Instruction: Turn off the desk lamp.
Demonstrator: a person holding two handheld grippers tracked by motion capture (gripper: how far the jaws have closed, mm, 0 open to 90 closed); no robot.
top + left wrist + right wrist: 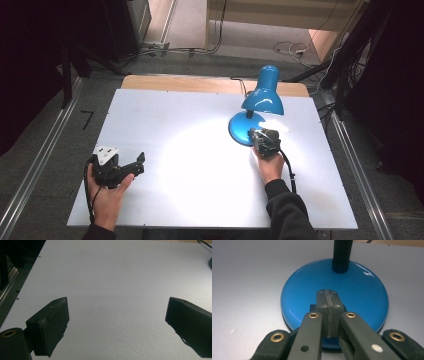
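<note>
While lit: lamp (pixel 257 107), cable (pixel 239 82) behind.

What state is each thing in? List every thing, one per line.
Lamp: lit, upright, shade tilted down at the table.
Lamp base: flat on the table, right gripper's tip over it.
Left gripper: open, holding nothing.
Right gripper: fingers shut together.

The lamp (pixel 260 107) blocks the table's (pixel 165 115) far right; the middle and left lie open.
</note>
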